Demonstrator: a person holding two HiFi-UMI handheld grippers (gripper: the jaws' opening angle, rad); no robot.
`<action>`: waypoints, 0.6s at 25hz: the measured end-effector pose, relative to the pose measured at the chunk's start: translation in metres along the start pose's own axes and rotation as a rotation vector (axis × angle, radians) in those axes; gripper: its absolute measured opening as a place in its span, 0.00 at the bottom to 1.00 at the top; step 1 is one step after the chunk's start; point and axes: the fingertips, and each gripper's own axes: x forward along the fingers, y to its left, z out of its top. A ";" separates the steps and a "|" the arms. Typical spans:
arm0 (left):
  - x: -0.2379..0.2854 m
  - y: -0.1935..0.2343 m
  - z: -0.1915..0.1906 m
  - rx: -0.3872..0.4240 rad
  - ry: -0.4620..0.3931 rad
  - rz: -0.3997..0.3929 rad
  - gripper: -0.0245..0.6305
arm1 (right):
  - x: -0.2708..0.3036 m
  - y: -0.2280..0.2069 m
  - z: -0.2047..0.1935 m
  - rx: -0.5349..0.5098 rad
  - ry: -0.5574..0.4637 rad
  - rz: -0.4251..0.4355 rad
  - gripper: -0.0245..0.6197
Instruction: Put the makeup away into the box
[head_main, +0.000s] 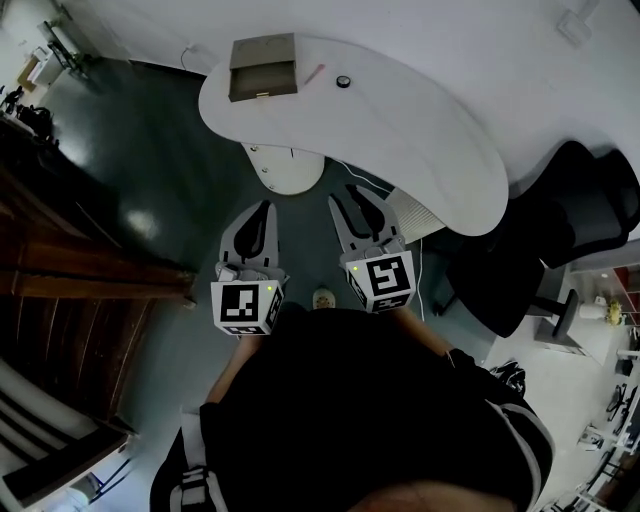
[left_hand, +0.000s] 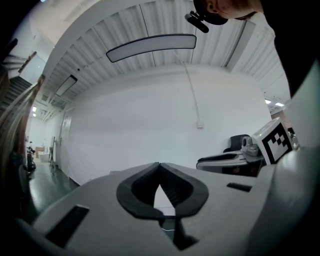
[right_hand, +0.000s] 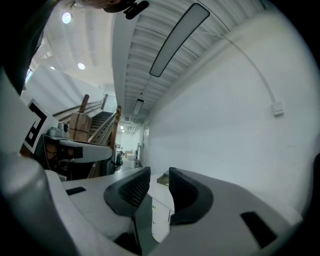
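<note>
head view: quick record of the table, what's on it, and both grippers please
table: white curved tabletop, ahead of both grippers
box: open brownish rectangular box, at the table's far left end
beside the box: thin pink stick; small round black item
left gripper: jaws together, nothing between them
right gripper: jaws apart, nothing between them
contents of box: cannot tell

No words, numbers or brands legible in any view. Black-and-white square codes on left cube (head_main: 247, 306) and right cube (head_main: 381, 277), pattern only, no letters
</note>
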 end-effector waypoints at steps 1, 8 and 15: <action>0.003 0.001 0.000 0.000 0.003 0.002 0.05 | 0.003 -0.003 0.000 0.003 -0.002 0.001 0.25; 0.022 0.011 0.001 -0.012 0.006 0.008 0.05 | 0.019 -0.016 -0.002 0.022 0.002 -0.004 0.26; 0.059 0.030 -0.005 -0.018 0.004 -0.014 0.05 | 0.051 -0.032 -0.004 0.007 0.002 -0.021 0.26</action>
